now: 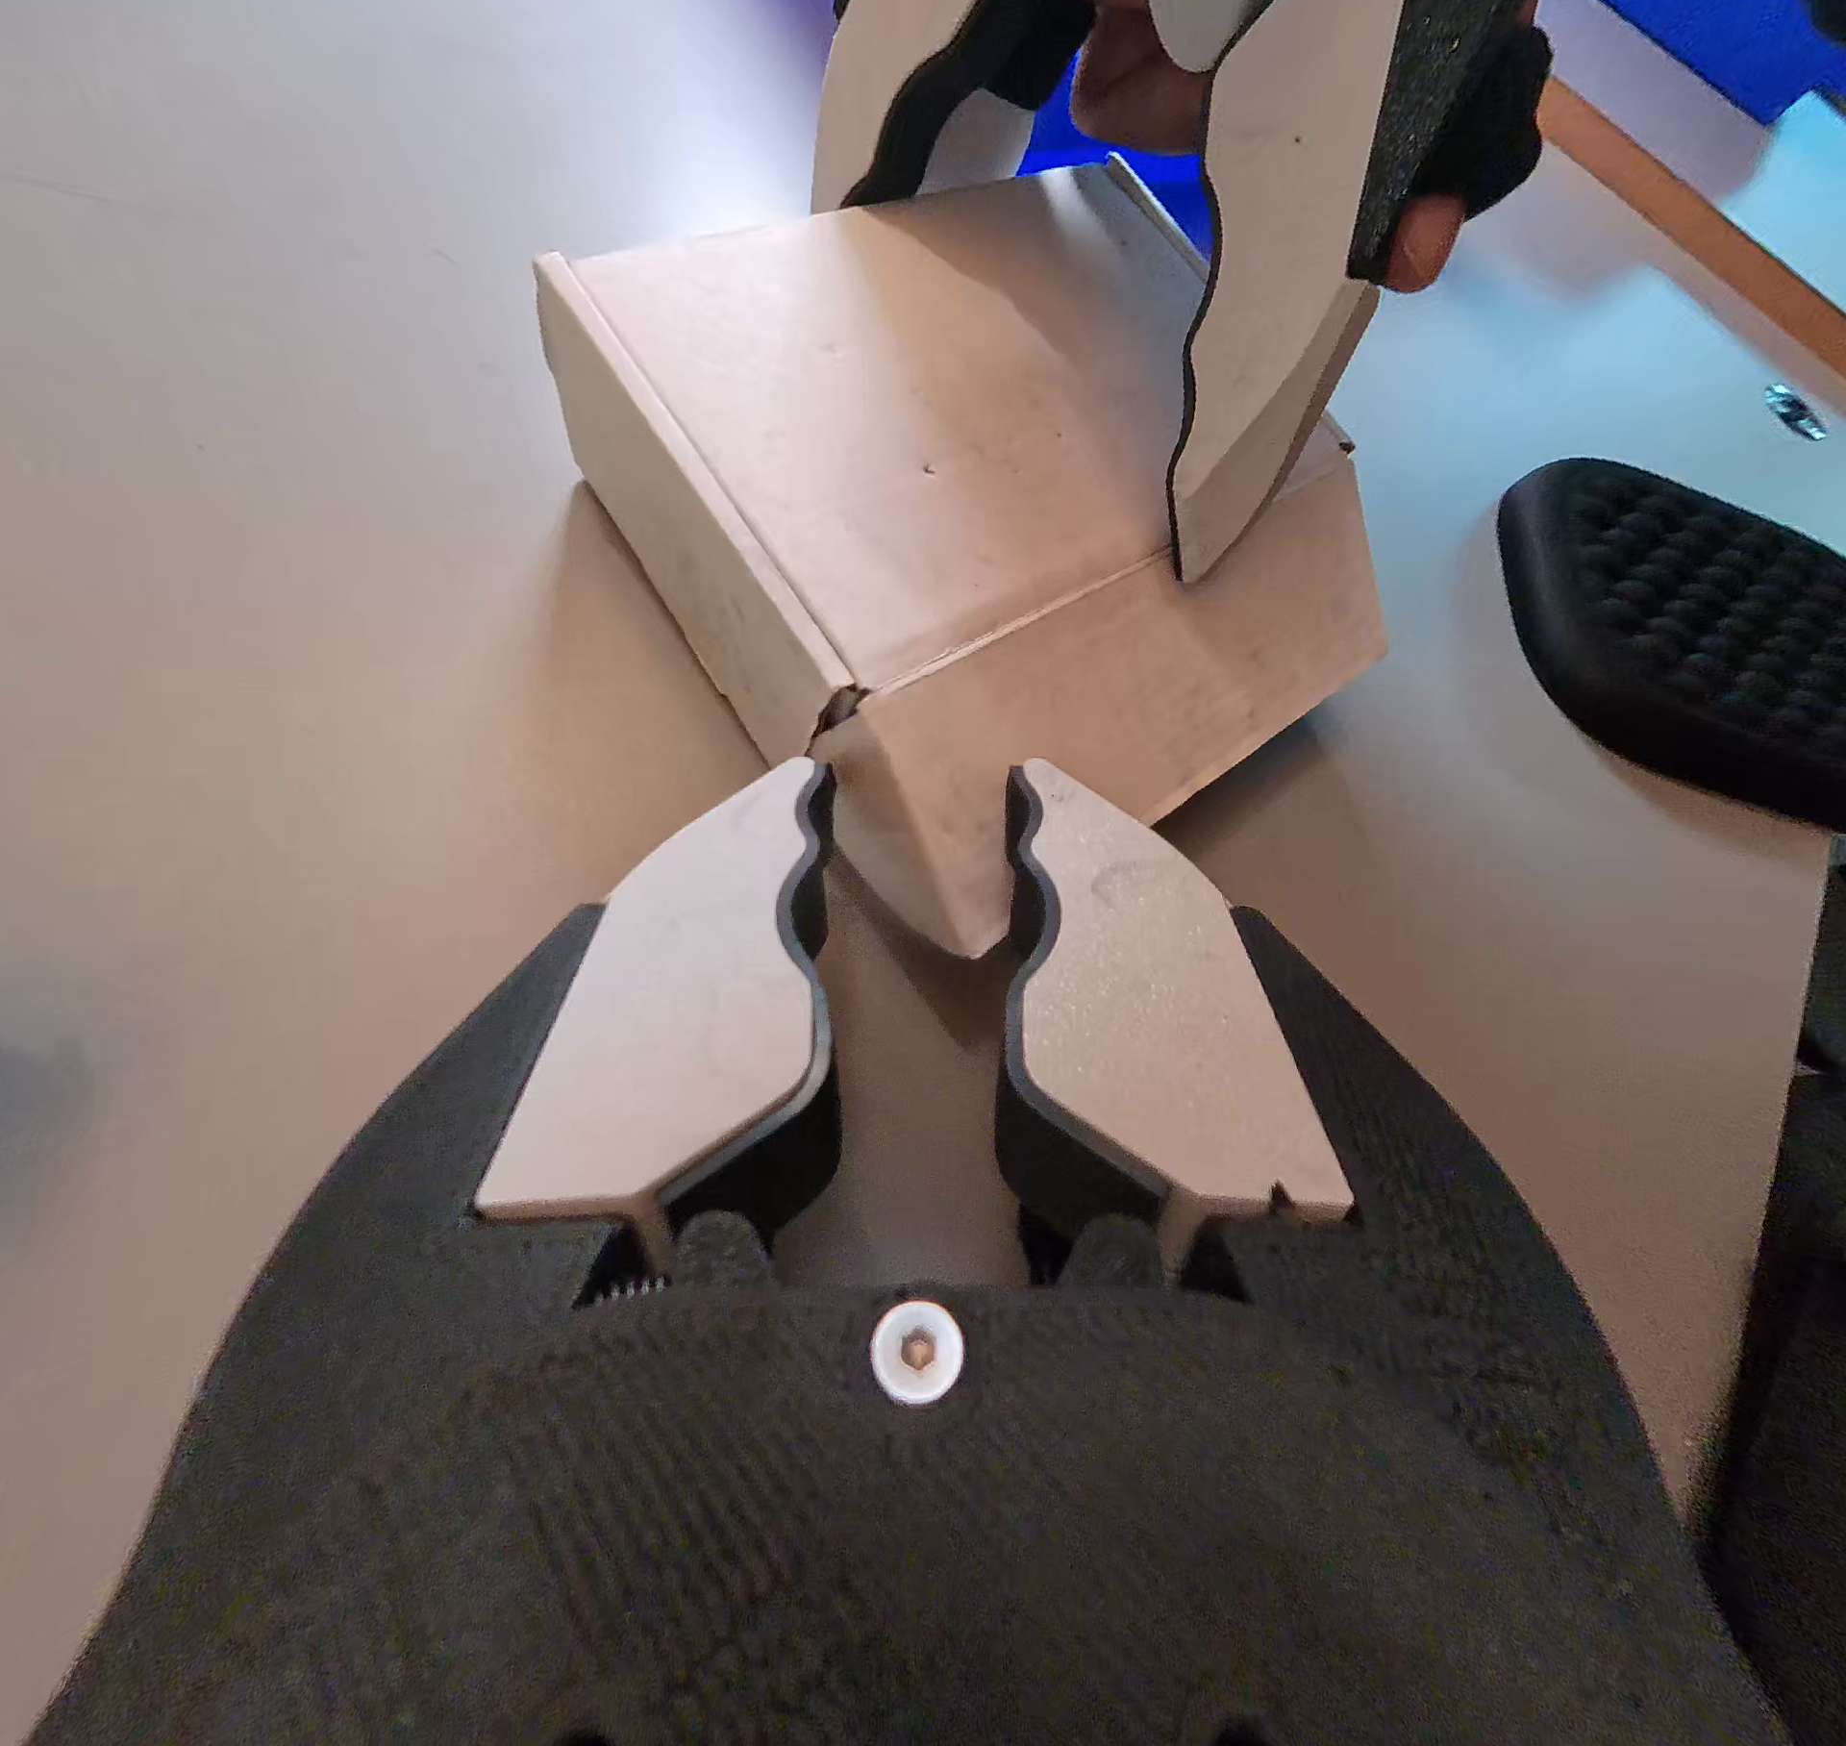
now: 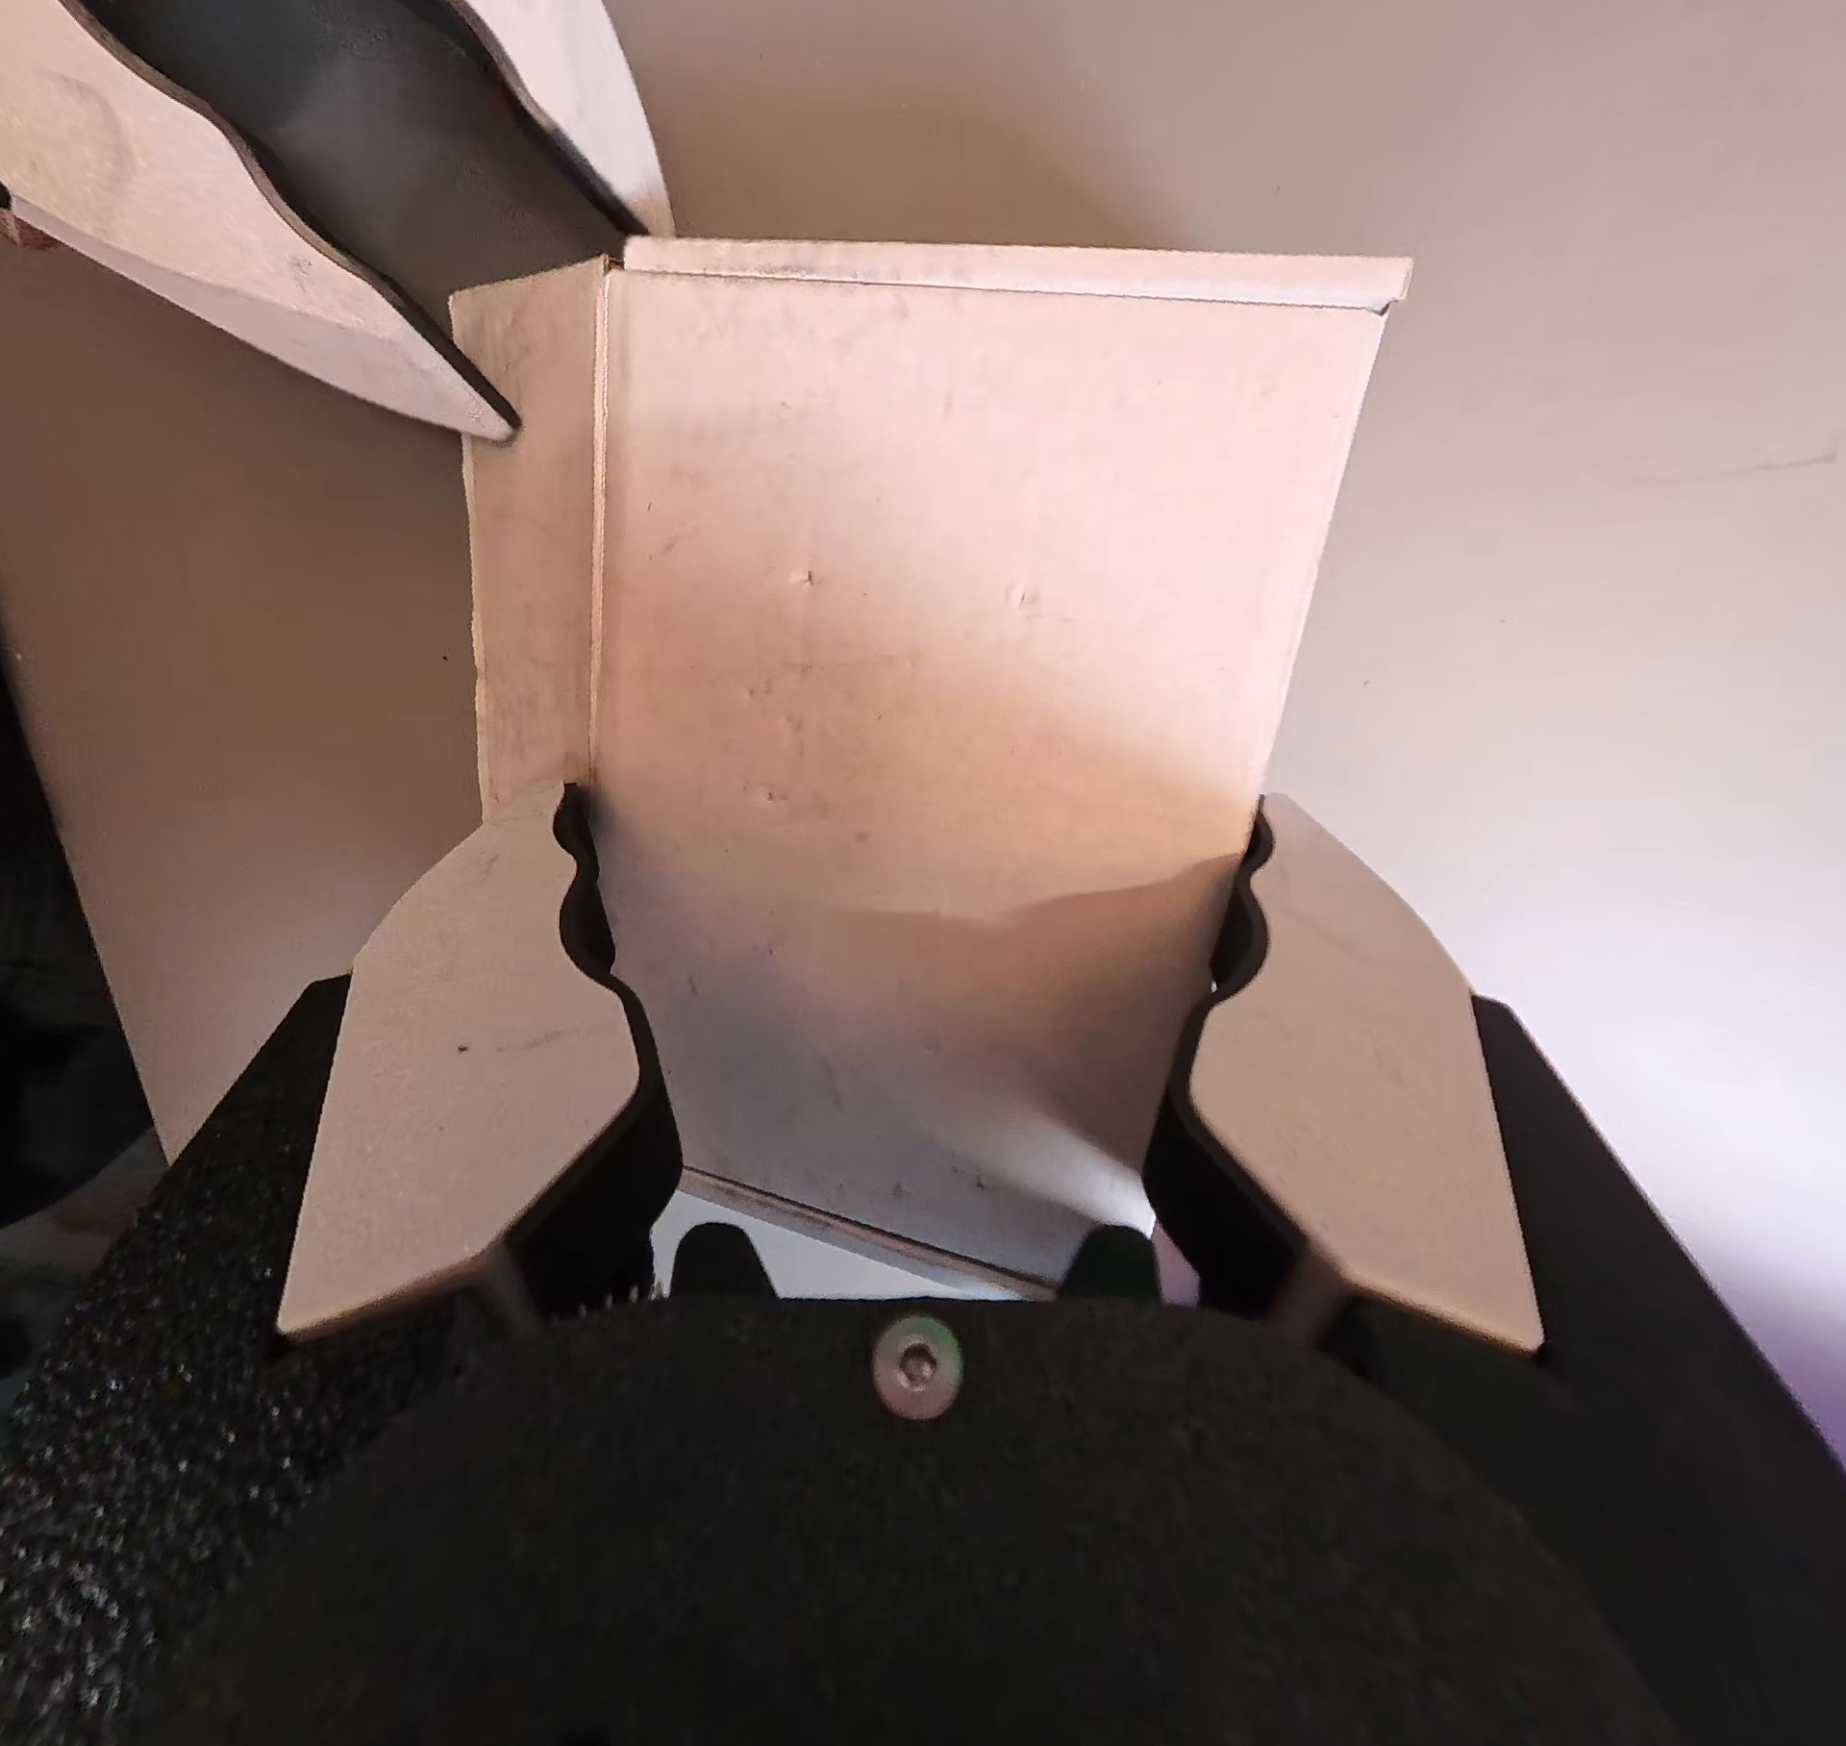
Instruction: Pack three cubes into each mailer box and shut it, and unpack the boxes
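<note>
Table [image 1: 300, 499]: pale grey top fills my left wrist view; blue floor shows at 12 o'clock, and a black dimpled pad [image 1: 1678, 639] sits at 3 o'clock, cut off by the edge.

Mailer box [image 1: 899, 459]: white cardboard, centre of the left wrist view, resting on the table with its lid down; one side flap at 9 o'clock in the right wrist view stands out a little, not tucked.

Right gripper [image 2: 914, 829]: jaws wide apart, straddling the lid from above, pads at or near both long edges; I cannot tell if they press.

Left gripper [image 1: 919, 789]: jaws apart at 6 o'clock, the box's near corner between them, not pinched as far as I see.

Progress: I judge this box near the shutting step, lid folded over but flap loose; equally it could be about to open.

Hidden: cubes are out of sight, so I cannot say whether three are inside; no other boxes are visible, and the person's hand is only partly seen.
</note>
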{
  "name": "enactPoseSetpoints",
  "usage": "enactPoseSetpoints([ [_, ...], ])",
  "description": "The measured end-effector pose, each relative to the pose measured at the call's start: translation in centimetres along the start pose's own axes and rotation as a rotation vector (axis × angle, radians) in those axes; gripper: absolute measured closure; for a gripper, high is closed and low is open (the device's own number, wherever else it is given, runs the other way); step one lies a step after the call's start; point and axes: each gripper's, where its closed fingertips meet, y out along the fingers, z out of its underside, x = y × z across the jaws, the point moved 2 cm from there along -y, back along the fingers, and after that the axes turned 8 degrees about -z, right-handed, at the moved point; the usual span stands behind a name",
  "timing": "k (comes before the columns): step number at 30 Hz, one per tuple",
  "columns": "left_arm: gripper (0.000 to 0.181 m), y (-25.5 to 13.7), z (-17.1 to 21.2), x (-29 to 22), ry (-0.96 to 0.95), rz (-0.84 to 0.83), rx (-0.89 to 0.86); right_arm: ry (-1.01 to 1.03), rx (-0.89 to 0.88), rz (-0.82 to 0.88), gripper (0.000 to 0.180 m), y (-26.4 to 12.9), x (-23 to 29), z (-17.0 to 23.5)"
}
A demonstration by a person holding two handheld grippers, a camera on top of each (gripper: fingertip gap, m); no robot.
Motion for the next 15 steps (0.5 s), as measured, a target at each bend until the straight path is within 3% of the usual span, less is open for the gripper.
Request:
enactPoseSetpoints([
  [15, 0.155, -0.33, 0.2, -0.56, -0.067, -0.019, 0.016, -0.008, 0.011, -0.008, 0.06, 0.2, 0.2, -0.04],
])
